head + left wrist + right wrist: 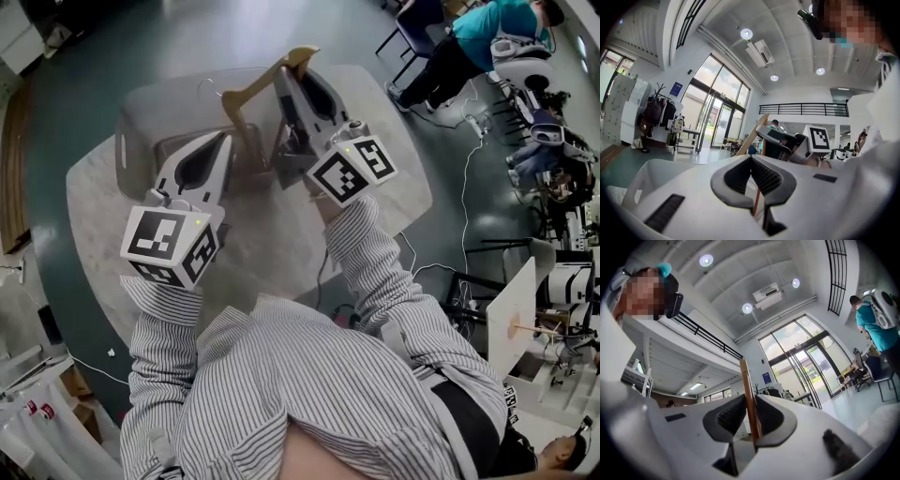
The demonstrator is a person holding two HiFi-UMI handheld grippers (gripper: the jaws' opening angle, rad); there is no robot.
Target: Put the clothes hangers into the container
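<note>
A wooden clothes hanger [262,77] hangs over the grey container [128,155] at the table's far left, held between both grippers. My left gripper [217,141] is shut on its lower arm; in the left gripper view the wooden strip [756,201] sits pinched deep between the jaws [752,161]. My right gripper [295,79] is at the hanger's upper arm. In the right gripper view the wood [749,390] leans against the right pad, with a gap to the left pad, so this gripper [746,403] stands open around it. The container's inside is mostly hidden.
The container stands on a pale round table [394,187]. A person in a teal top [473,37] bends by a chair at the back right. Cables [464,178] run over the green floor, and equipment stands along the right.
</note>
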